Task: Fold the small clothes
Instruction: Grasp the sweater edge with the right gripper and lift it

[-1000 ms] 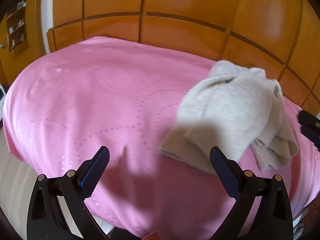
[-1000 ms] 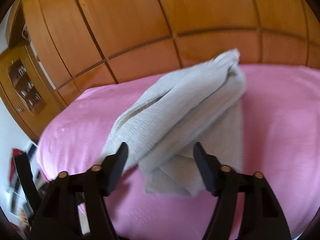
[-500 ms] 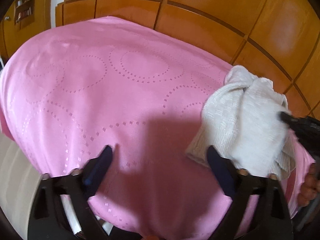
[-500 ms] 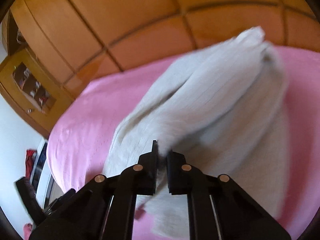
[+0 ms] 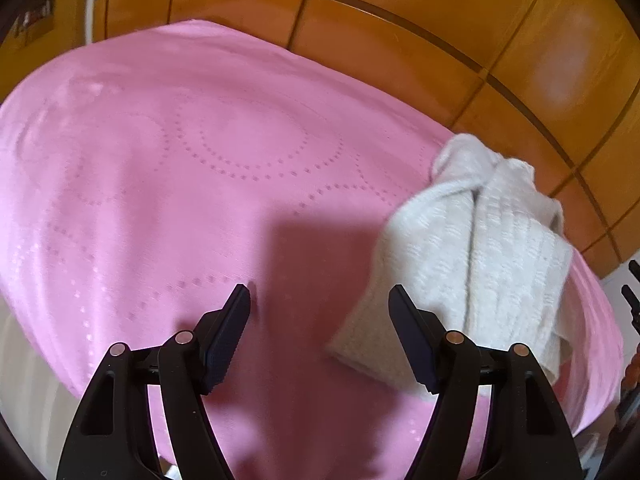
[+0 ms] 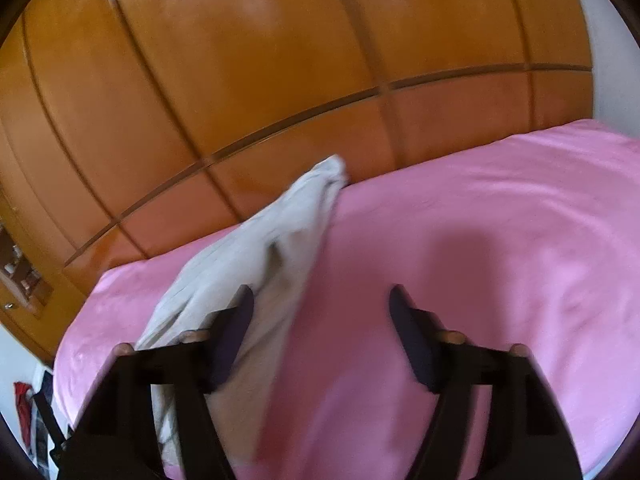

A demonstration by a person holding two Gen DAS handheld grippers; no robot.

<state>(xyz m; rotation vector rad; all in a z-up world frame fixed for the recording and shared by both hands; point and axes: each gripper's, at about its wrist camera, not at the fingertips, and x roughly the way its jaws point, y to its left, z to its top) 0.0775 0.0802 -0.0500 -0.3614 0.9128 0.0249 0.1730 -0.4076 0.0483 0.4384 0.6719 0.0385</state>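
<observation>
A folded cream knit garment [image 5: 480,264] lies on a bed covered with a pink bedspread [image 5: 192,184], close to the far edge where the spread meets a wall of glossy orange-brown wooden wardrobe panels [image 5: 420,16]. Seen from the left wrist camera, the garment sits to the right of the left tool [image 5: 320,300], its near corner running behind that tool's right finger [image 5: 412,340]. The left tool's jaws have just been narrowing but stand apart over bare pink cloth, with nothing between them and nothing gripped; its shadow falls on the spread just ahead.

From the right wrist camera, somewhat blurred, the garment [image 6: 256,264] stretches from the far edge of the bed down toward the lower left, passing behind the left finger [image 6: 236,328] of the right tool [image 6: 320,300]. That tool's jaws have just been opening and stand wide apart; the gap between them shows mostly pink bedspread [image 6: 500,220], and the pads do not press on the knit, so the garment is released and rests on the bed by itself. The bedspread carries a faint pattern of dotted circles, plain in the left view. At the left edge of the right view, beyond the bed, a wooden cabinet door [image 6: 24,280] and some red cloth [image 6: 24,404] low down are partly visible.
</observation>
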